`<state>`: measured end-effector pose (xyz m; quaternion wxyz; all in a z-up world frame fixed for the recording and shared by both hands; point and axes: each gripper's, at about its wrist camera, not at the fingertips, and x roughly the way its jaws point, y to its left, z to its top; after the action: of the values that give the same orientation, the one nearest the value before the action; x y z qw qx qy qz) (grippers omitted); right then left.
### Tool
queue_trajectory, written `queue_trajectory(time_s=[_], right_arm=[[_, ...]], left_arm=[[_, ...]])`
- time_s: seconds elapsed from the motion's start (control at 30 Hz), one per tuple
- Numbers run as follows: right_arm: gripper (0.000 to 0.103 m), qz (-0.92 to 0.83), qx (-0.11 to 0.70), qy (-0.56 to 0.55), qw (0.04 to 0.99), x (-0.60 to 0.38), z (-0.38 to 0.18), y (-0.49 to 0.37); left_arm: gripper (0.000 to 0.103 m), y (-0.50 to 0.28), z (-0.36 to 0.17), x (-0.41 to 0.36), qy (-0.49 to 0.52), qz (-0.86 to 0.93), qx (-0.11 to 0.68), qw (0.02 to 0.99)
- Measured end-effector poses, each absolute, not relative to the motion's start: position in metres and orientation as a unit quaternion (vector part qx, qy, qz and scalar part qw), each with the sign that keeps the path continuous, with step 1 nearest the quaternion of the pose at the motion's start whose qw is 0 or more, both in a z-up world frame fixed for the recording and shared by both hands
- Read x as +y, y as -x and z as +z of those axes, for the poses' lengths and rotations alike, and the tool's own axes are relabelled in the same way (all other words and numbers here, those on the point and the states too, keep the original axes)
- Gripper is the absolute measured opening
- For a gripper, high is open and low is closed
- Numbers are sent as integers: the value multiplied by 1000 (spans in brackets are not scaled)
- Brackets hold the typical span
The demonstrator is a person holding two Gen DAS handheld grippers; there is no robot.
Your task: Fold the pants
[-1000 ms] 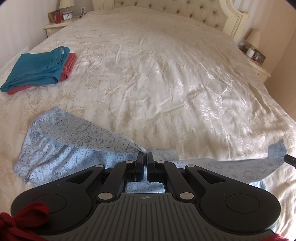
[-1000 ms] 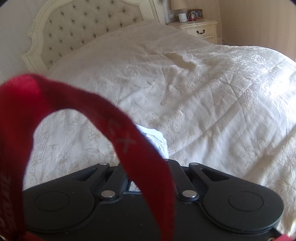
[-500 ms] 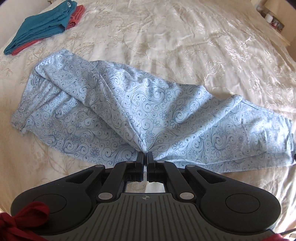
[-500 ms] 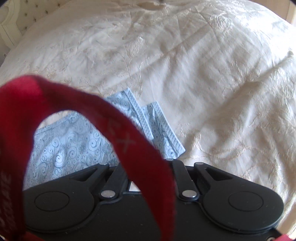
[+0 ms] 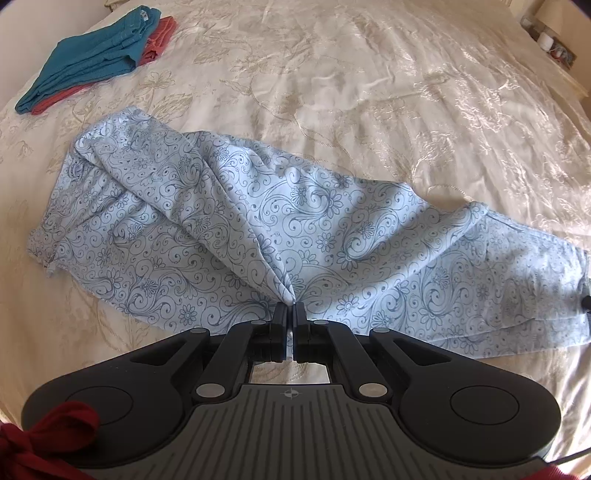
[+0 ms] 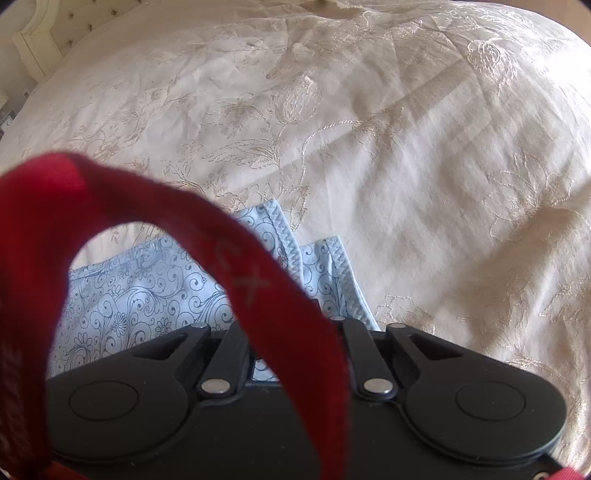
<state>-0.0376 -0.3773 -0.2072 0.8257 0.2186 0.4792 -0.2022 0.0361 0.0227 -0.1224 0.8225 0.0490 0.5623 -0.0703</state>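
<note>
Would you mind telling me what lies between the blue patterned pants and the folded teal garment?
Only bare cream bedspread separates the pants from the teal garment, seen in the left wrist view.

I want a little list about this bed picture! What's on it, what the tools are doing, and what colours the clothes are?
surface: cream flowered bedspread
main item: light blue swirly pants, lying across the bed, partly folded, wrinkled
left tool: shut, pinching a fold of the pants
right tool: over the leg cuffs; closing, tips hidden behind a red strap
other clothes: teal garment folded on top of a coral garment, far left
task stage: folding not finished
</note>
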Motion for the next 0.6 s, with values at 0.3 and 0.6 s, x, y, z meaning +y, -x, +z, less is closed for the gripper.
queue_trajectory(time_s=[0.3, 0.6], right_arm=[[16, -226, 466, -179, 836, -381, -174, 65], [16, -231, 510, -181, 808, -385, -206, 70]], left_arm=[[2, -24, -112, 24, -60, -76, 542, 835], [3, -25, -137, 17, -71, -80, 560, 822]])
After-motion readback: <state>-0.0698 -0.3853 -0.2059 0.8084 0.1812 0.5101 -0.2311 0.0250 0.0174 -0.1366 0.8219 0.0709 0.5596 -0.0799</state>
